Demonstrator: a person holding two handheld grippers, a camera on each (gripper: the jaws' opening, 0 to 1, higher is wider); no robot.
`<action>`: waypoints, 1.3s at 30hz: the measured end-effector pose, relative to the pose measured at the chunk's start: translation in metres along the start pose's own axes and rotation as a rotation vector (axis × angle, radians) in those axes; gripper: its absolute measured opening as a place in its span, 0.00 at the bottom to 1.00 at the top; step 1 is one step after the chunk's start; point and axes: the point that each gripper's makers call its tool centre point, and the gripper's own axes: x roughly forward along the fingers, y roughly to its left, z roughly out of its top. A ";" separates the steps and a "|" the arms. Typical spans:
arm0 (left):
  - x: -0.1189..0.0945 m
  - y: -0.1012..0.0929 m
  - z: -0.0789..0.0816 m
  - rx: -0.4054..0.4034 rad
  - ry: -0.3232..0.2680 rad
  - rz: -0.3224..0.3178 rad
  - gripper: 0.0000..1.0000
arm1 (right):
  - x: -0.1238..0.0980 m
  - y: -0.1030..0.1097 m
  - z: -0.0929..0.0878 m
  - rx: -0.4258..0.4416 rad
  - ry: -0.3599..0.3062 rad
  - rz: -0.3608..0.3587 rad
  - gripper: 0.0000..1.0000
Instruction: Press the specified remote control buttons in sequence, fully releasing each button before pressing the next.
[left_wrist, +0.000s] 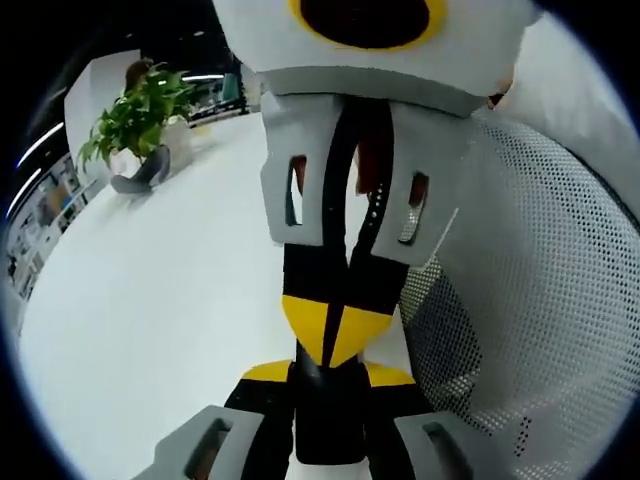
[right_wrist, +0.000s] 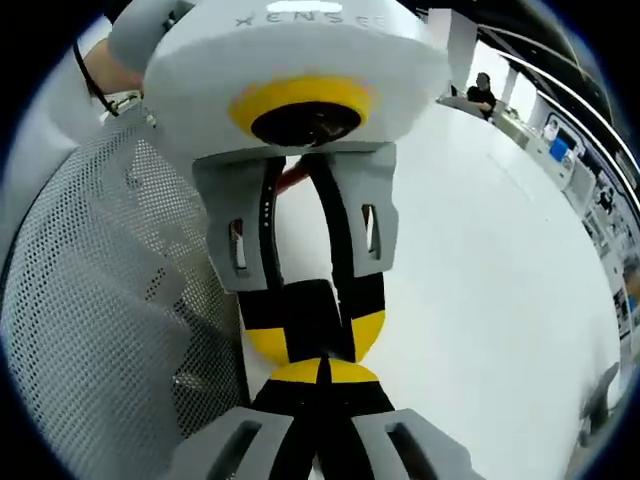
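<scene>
With the 2 yellow-tipped black-and-grey grippers, left gripper (left_wrist: 330, 400) and right gripper (right_wrist: 322, 395), meeting tip to tip, jaws together and empty above the white tabletop (left_wrist: 150, 300), they should separate and locate the remote before pressing.

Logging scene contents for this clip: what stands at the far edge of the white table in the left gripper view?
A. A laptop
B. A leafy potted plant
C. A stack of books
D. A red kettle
B: a green leafy potted plant stands at the far edge of the white table.
</scene>
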 end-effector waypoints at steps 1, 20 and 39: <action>0.000 0.000 0.000 0.001 0.004 0.000 0.24 | 0.000 0.000 -0.001 0.003 -0.006 -0.009 0.00; 0.000 0.002 0.001 -0.016 0.006 0.012 0.24 | -0.012 -0.013 -0.016 0.078 -0.109 -0.017 0.10; 0.003 0.003 0.000 -0.042 0.016 0.033 0.25 | -0.004 -0.005 -0.028 0.000 -0.073 0.041 0.22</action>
